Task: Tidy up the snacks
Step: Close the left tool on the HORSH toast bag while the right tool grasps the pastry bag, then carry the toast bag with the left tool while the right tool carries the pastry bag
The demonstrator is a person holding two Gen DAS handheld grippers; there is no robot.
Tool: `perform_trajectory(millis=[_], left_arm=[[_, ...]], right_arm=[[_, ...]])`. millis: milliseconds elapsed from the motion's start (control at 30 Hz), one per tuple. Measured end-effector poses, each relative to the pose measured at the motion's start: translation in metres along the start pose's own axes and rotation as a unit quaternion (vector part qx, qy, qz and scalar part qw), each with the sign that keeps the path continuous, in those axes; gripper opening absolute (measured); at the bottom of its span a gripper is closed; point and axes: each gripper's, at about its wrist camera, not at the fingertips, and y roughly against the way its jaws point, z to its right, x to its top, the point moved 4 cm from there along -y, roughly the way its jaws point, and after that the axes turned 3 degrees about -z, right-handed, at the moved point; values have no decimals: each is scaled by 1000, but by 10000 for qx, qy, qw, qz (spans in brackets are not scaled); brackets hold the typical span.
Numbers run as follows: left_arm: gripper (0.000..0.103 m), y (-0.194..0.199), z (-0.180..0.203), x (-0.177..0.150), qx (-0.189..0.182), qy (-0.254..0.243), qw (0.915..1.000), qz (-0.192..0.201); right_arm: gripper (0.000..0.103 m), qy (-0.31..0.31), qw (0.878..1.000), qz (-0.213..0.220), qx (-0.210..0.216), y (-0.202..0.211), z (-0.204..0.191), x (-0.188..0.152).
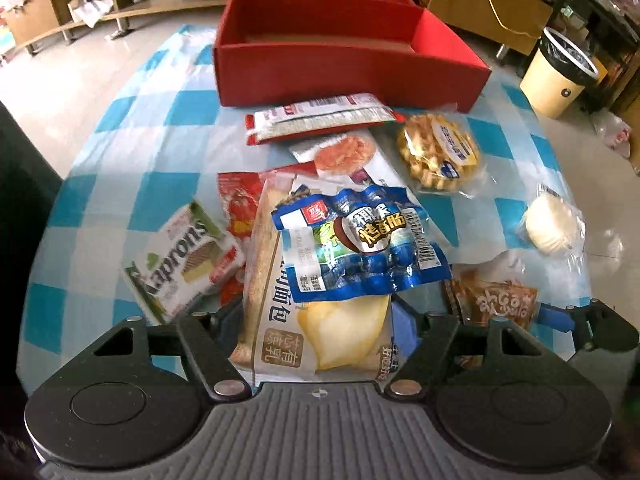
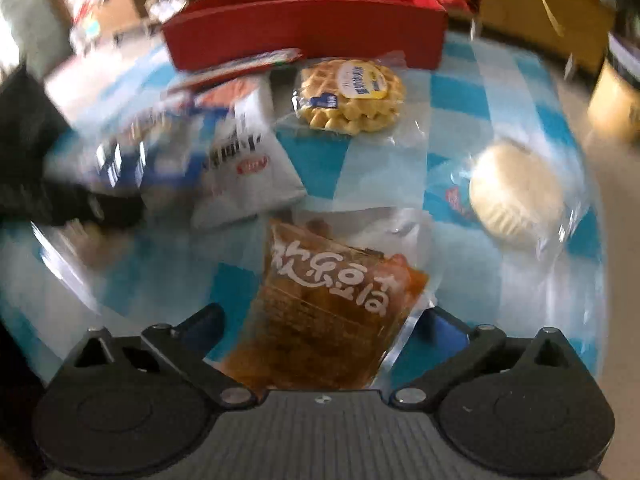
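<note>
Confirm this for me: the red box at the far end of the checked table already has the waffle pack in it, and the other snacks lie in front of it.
Not quite. In the left wrist view the red box shows no snack inside; the waffle pack lies on the checked table in front of the box, near its right end. The other snacks do lie in front of it.

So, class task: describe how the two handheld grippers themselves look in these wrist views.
Both look alike. The left gripper and right gripper each have a grey ribbed base with a small crosshair mark, two round black discs, black angled linkage arms with silver rivets, and blue pads on the fingers. No sleeves or cables show.
</note>
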Motion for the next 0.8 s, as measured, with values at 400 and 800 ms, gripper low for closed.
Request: perform_trajectory(millis=[400,800], left_arm=[[75,11,-30,23,-1524,1210,9805,-269],[74,6,-19,20,-1620,1397,9763,-323]], right_arm=[[52,-482,9970,4,609,11,39,10],[51,-1210,9792,352,1592,32,52,25]])
